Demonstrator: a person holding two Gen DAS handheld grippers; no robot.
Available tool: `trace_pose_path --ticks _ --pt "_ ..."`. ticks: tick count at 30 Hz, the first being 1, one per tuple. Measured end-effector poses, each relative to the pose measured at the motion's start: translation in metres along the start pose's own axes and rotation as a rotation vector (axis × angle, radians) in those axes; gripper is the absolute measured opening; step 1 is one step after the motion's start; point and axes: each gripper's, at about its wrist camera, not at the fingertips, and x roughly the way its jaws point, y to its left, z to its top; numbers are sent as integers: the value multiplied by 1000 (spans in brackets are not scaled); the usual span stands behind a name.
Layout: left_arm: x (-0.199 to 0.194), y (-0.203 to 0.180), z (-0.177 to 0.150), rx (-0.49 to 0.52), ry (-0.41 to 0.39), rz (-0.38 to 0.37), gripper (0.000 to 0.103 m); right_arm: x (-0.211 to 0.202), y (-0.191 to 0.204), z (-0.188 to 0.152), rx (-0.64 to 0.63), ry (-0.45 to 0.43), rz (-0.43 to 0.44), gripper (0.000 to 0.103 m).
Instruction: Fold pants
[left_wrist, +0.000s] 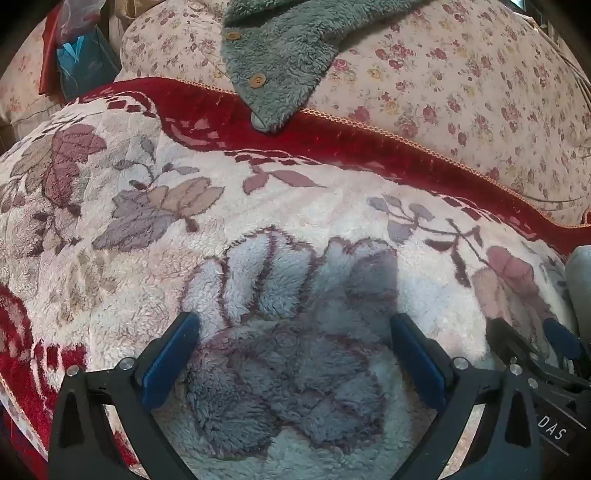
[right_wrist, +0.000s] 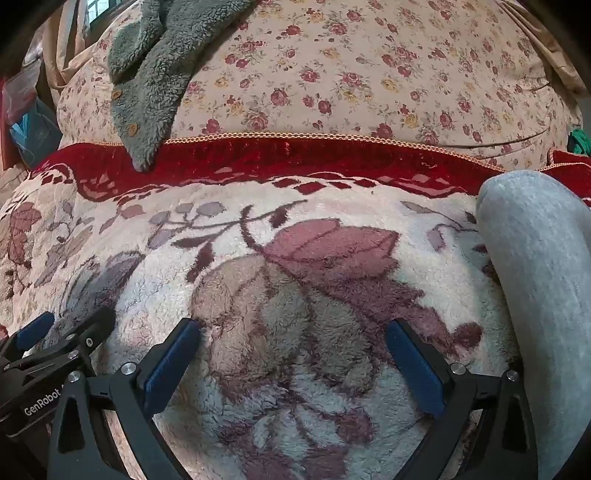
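A light grey, smooth cloth roll (right_wrist: 535, 295), which looks like the pants, lies on the blanket to the right of my right gripper (right_wrist: 293, 325). Its edge shows at the far right of the left wrist view (left_wrist: 578, 280). My right gripper hangs open over a pink and tan leaf print, with nothing between its fingers. My left gripper (left_wrist: 293, 319) is open as well, over a grey-blue flower print, and holds nothing. The two grippers hover side by side: the right gripper (left_wrist: 524, 332) shows at the left view's right edge, the left gripper (right_wrist: 75, 317) at the right view's left edge.
A fluffy cream blanket (left_wrist: 147, 258) with a red border (right_wrist: 295, 155) covers the surface. Behind it lies a rose-print quilt (right_wrist: 351, 74). A grey fleece garment with wooden buttons (left_wrist: 280, 55) hangs over the quilt onto the red border. Bags (left_wrist: 77, 55) stand at the far left.
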Motion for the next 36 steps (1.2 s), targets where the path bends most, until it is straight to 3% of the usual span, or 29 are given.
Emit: trace_pose_path --ticks 36 --pt "0 -1 0 0 0 0 103 1 0 0 -2 0 -2 103"
